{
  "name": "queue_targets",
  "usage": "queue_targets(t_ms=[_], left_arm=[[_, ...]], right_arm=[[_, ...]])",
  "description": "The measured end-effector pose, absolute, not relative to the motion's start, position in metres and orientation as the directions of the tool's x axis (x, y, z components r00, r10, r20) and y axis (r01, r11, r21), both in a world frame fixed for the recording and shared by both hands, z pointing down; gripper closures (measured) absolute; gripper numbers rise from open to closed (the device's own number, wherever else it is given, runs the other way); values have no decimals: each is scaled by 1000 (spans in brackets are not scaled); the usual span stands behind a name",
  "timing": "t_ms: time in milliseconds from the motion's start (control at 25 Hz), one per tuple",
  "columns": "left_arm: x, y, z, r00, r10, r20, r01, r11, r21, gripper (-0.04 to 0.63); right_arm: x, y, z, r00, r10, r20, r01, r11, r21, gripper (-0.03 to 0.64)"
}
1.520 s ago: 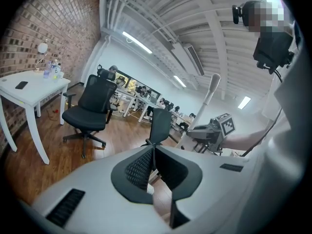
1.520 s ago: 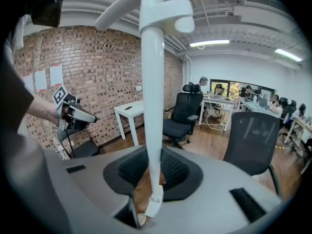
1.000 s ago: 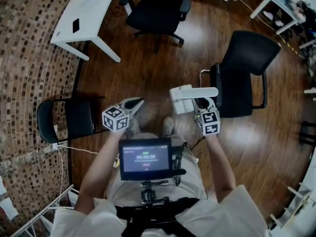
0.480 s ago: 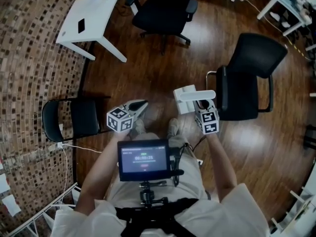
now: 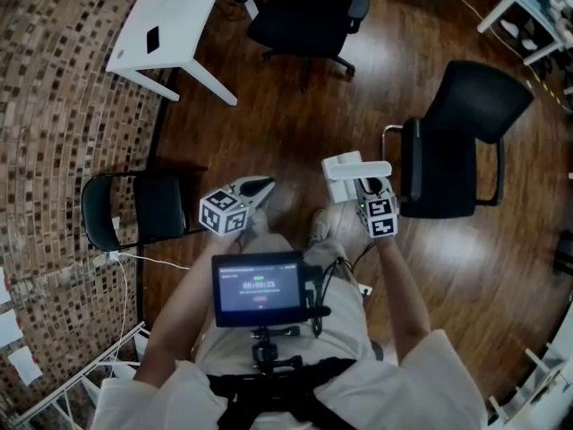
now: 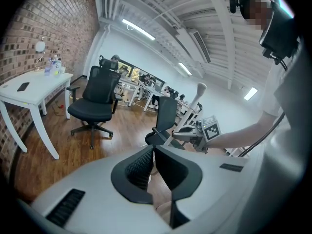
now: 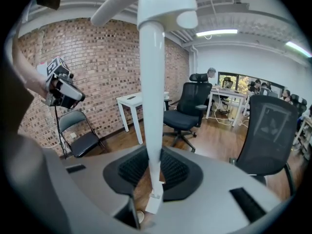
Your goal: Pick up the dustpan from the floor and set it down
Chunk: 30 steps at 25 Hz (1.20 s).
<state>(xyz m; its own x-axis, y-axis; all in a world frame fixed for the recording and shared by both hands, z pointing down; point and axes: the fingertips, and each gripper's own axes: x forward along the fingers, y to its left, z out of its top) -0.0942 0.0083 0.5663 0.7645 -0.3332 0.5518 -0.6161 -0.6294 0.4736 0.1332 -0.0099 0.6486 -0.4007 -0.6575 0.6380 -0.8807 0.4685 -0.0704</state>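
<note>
Lowered a little since a second ago, and drawn smaller in the head view: right gripper (image 5: 365, 184) with the white dustpan (image 5: 340, 184). Hardly shifted meanwhile: left gripper (image 5: 258, 188).

Head view. Dustpan's boxy white body just ahead of the right gripper's tips, with a white bar across them pointing toward the black mesh chair (image 5: 474, 106) close on the right. Just beyond the person's right shoe (image 5: 320, 226); whether touching the wooden floor (image 5: 295, 115) or clear of it, impossible to tell. Left gripper well apart from the dustpan, near a black folding chair (image 5: 143, 209). Farther up, white table (image 5: 166, 30) and black office chair (image 5: 309, 12).

Left gripper view. Left gripper (image 6: 152, 152) with jaws closed together, nothing between them. Beyond, right gripper (image 6: 183, 134) with the dustpan's (image 6: 193, 106) white handle slanting up from it.

Right gripper view. Right gripper (image 7: 153, 172) partly open, pads pressed on the dustpan's (image 7: 152, 96) white handle, gripped near its short lower end. Rest of the handle rising straight up between the jaws to a bracket at the top of the picture. Left gripper (image 7: 73, 95) off to the left, before the brick wall (image 7: 97, 67).
</note>
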Motion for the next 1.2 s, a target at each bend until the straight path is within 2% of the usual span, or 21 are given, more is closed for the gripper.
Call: queue_targets(t_ms=[1200], left_arm=[[-95,11,607,757,-275,592,-615,-607,504,586]], right_arm=[[102,-32,725,-410,-608,680,-859,507,-64,508]])
